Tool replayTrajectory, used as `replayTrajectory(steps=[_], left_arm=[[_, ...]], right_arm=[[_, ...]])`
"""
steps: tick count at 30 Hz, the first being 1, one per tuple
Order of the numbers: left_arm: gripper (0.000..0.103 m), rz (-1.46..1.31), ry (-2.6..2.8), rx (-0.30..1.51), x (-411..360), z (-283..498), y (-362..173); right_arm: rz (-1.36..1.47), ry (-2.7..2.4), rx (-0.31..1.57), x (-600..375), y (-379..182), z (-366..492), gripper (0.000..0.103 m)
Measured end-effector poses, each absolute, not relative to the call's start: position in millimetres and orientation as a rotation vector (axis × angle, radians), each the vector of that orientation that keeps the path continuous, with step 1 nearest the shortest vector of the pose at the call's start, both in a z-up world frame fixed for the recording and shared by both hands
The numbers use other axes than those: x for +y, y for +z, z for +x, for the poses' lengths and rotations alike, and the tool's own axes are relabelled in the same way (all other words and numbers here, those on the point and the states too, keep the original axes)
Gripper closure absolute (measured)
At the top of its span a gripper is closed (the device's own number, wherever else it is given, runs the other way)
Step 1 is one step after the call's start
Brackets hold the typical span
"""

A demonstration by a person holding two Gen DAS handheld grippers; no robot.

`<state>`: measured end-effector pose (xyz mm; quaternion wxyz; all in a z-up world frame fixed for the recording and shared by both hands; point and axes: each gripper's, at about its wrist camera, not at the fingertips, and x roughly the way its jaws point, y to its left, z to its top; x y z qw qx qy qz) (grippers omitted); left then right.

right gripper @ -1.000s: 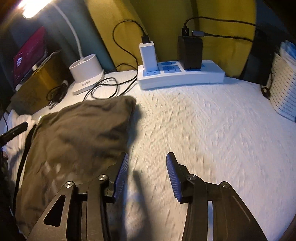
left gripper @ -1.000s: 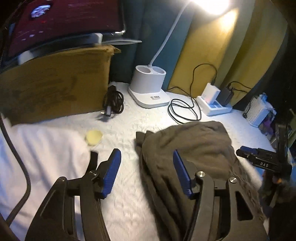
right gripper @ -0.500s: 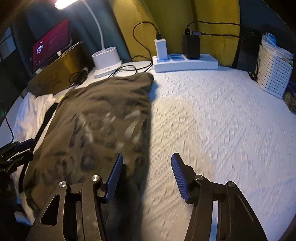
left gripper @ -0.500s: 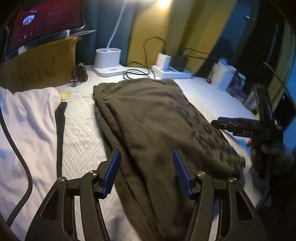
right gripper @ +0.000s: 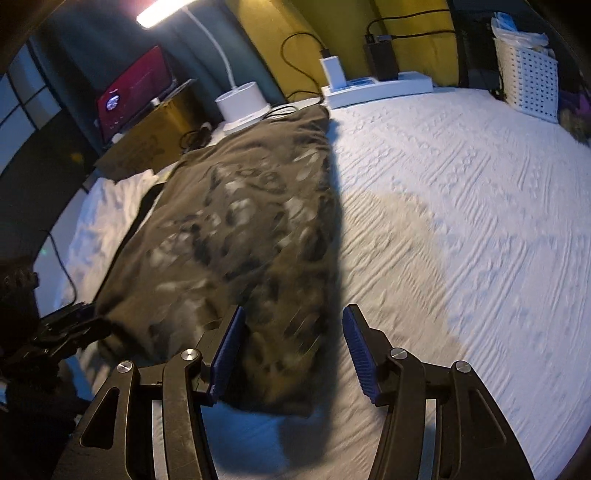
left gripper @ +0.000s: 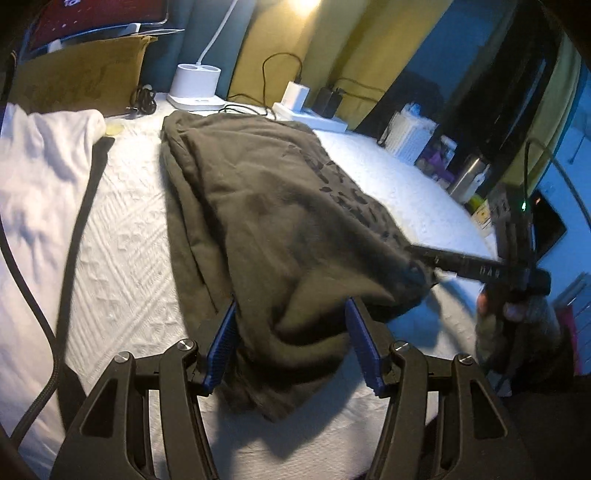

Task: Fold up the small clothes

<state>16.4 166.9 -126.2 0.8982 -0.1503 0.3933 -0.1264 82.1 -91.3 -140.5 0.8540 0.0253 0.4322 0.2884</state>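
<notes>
A lit white desk lamp (right gripper: 242,105) stands against yellow and teal curtains (left gripper: 347,55) behind the white textured bed (right gripper: 461,206), beside a power strip (right gripper: 380,88) and a white basket (right gripper: 528,83)

The dark print on the olive garment (right gripper: 236,236) is smeared by motion blur and cannot be read. From the left wrist, the right gripper (left gripper: 424,258) appears to meet the cloth's corner, but blur hides any contact. The laptop screen (left gripper: 92,14) is cropped by the top edge.
</notes>
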Motion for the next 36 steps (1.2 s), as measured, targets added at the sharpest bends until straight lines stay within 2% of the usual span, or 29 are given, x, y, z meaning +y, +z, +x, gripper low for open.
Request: replayTrajectory(steps=[3,4,5,6,7,8,12,24,36], left_arm=[[0.045,-0.309,-0.251,0.807,166,17,-133],[0.049,-0.299,-0.247,0.797,164,16,-134],[0.067,-0.279,-0.233,0.797,163,16,-134],[0.077,-0.251,-0.214,0.809,161,16,-135],[0.087,-0.241,-0.207,0.816,161,16,-135],[0.091,-0.247,-0.22,0.819,162,15,-134],[0.092,-0.209,-0.249,0.815,155,4,-122],[0.092,-0.211,-0.381,0.887,118,-40,-117],[0.092,-0.199,-0.346,0.961,108,-50,-139]], right_arm=[[0.056,0.609,0.879,-89,-143,75,0.046],[0.057,0.616,0.871,-88,-144,75,0.048],[0.055,0.632,0.87,-85,-146,74,0.067],[0.032,0.63,0.878,-81,-148,74,0.086],[0.012,0.63,0.876,-79,-148,75,0.086],[-0.027,0.623,0.864,-75,-146,72,0.088],[-0.104,0.596,0.845,-75,-136,63,0.094],[-0.124,0.543,0.864,-127,-116,-12,0.095],[-0.111,0.453,0.924,-146,-143,-41,0.094]])
